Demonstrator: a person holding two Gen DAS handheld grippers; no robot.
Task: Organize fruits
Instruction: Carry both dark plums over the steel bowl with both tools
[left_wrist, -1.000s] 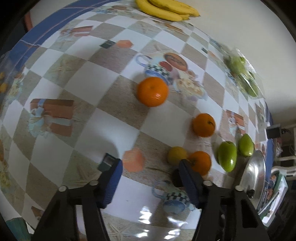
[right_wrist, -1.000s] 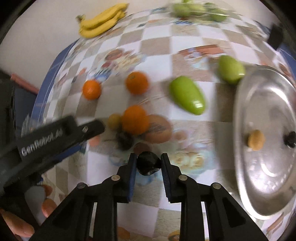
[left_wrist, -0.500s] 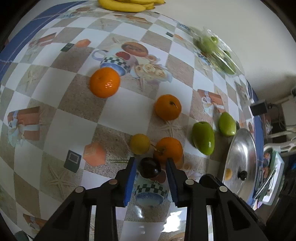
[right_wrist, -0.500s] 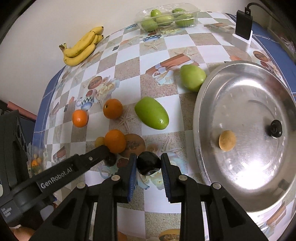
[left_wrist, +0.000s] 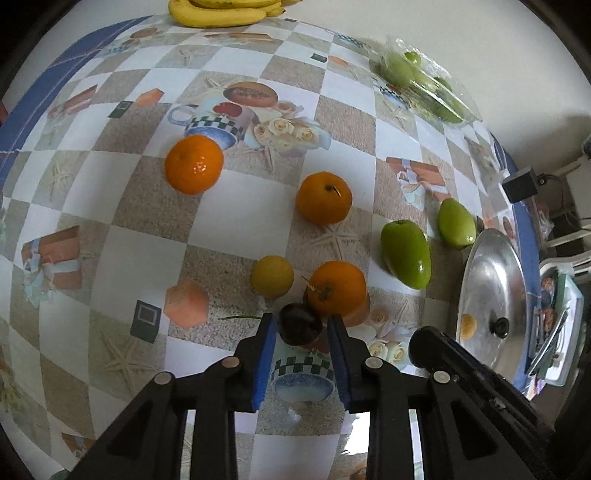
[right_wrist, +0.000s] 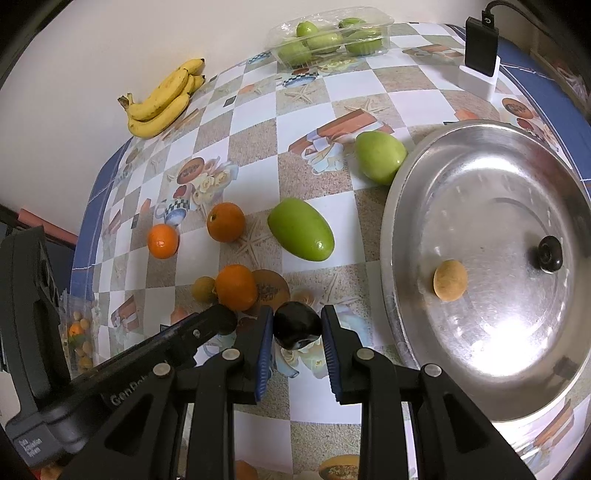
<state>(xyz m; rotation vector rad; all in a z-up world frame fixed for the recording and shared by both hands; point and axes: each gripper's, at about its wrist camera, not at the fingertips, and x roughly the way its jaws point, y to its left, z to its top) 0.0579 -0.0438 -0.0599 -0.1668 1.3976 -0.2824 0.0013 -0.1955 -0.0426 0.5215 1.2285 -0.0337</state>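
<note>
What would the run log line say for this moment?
left gripper: shut on dark fruit | right gripper: shut on second dark fruit | metal tray: two fruits

A home dining or kitchen spot: a table with a checkered, teacup-printed tablecloth (right_wrist: 314, 110), bananas (right_wrist: 162, 99) far ahead-left of the right gripper (right_wrist: 297, 328), a steel tray (right_wrist: 491, 266) to its right, plain wall behind.

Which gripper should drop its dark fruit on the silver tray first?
Right. The right gripper grips a dark round fruit beside the round silver metal tray; the left gripper sits farther away.
</note>
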